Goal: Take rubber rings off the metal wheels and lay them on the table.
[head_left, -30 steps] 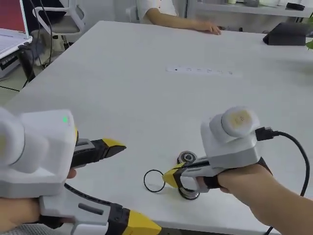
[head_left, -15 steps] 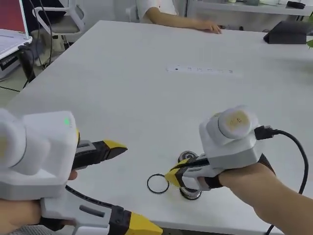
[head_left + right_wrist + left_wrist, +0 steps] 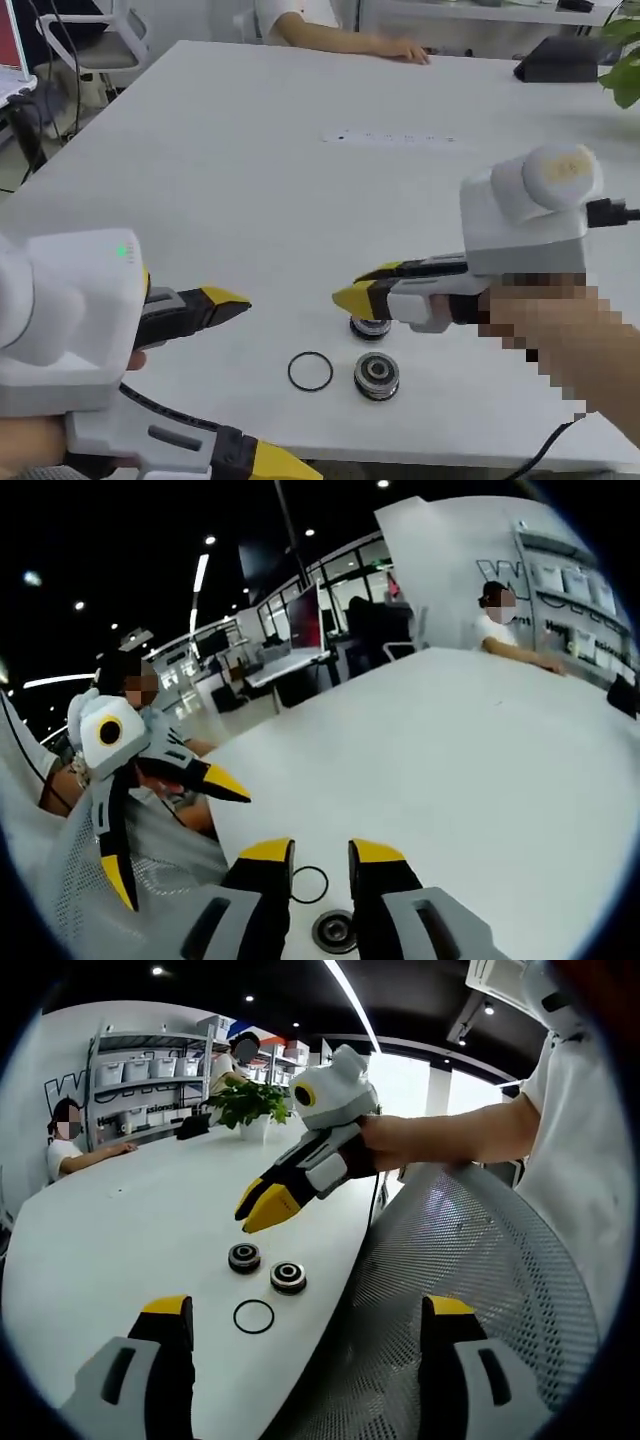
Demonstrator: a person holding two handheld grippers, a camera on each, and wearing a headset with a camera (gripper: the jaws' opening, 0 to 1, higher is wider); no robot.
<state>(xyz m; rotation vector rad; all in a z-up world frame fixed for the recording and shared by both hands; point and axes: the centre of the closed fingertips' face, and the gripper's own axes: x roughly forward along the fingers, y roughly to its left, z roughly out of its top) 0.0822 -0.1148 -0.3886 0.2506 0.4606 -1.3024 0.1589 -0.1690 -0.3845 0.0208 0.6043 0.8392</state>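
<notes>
A thin black rubber ring [image 3: 310,371] lies flat on the white table [image 3: 300,200], near its front edge. Just right of it stands a small metal wheel [image 3: 377,375] with a dark rim. A second wheel [image 3: 370,328] sits behind it, partly under my right gripper [image 3: 352,297]. That gripper hovers above the wheels, its jaws a narrow gap apart and holding nothing. The right gripper view looks down at the ring [image 3: 308,884] and one wheel [image 3: 335,931]. My left gripper [image 3: 255,385] is held wide open to the left of the ring [image 3: 253,1316], off the table's edge.
A person sits at the far side with a forearm [image 3: 380,45] on the table. A black box [image 3: 560,58] lies at the far right and a pale label strip [image 3: 390,138] at mid-table. An office chair [image 3: 100,40] stands at the back left.
My right gripper has risen off the wheels and drawn back to the right, uncovering the nearer wheel. The ring and the left gripper stay put; the head view has shifted.
</notes>
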